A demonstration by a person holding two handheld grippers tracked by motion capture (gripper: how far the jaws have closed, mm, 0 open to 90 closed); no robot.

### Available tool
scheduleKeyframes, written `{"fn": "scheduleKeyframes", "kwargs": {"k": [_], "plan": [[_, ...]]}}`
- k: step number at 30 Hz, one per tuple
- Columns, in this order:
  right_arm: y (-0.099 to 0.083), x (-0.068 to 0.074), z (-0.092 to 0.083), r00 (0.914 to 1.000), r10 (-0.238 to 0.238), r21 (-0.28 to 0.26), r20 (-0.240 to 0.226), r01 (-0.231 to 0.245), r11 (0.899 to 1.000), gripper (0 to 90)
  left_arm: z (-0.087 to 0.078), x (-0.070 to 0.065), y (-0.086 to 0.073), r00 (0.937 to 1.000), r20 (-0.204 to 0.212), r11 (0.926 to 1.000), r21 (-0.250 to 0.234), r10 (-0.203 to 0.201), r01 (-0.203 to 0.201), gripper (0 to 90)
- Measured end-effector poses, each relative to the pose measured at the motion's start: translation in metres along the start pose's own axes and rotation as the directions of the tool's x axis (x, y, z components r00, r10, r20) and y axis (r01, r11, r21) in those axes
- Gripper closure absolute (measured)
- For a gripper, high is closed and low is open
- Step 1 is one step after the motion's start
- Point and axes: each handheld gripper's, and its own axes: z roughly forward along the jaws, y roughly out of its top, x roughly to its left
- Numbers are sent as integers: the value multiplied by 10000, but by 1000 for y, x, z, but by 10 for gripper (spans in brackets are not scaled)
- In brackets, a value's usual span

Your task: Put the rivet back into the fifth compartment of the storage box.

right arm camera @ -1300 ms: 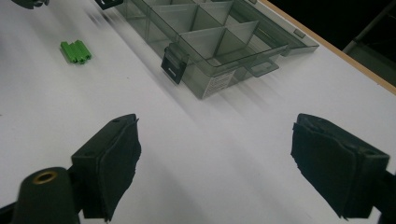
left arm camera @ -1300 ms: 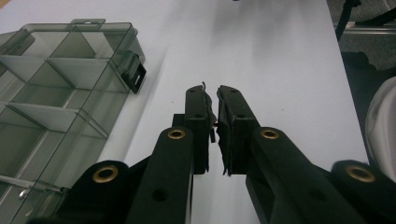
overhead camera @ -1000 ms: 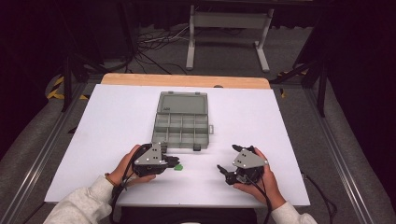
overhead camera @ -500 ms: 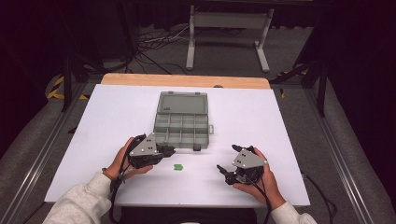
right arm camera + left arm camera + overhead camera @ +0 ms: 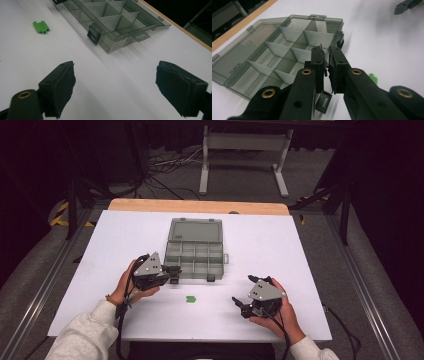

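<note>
The left hand-held gripper (image 5: 172, 272), its jaws pressed together with nothing between them, hovers at the near edge of the open box (image 5: 195, 252), the green piece (image 5: 190, 298) lies just behind it on the white bench (image 5: 300, 245), and the right hand-held gripper (image 5: 241, 304) rests spread wide.

Green piece (image 5: 373, 78) half hidden behind the left claw (image 5: 327, 72); organiser box's (image 5: 117, 22) far end cut off

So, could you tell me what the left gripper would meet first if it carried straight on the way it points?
Probably the open compartment box: the left gripper, jaws nearly shut, aims over its near rim. Its height above that rim is unclear.
</note>
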Motion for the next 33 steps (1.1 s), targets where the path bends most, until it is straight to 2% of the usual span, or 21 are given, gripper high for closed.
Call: {"fn": "scheduleKeyframes", "kwargs": {"k": [10,12,21,33], "plan": [[-1,0,1,10000,-2,74,-6,2,10000,161,1,15,-5,9988,-265,9991,58,-411,413,833],[-1,0,1,10000,23,82,-8,-23,10000,162,3,20,-7,9975,-375,9981,98,-603,607,832],[-1,1,1,10000,30,80,-21,-29,10000,161,10,31,-13,9946,-603,9955,382,-848,872,832],[-1,0,1,10000,17,100,-26,-17,9999,161,14,34,-17,9945,-623,9938,673,-845,886,832]]}}
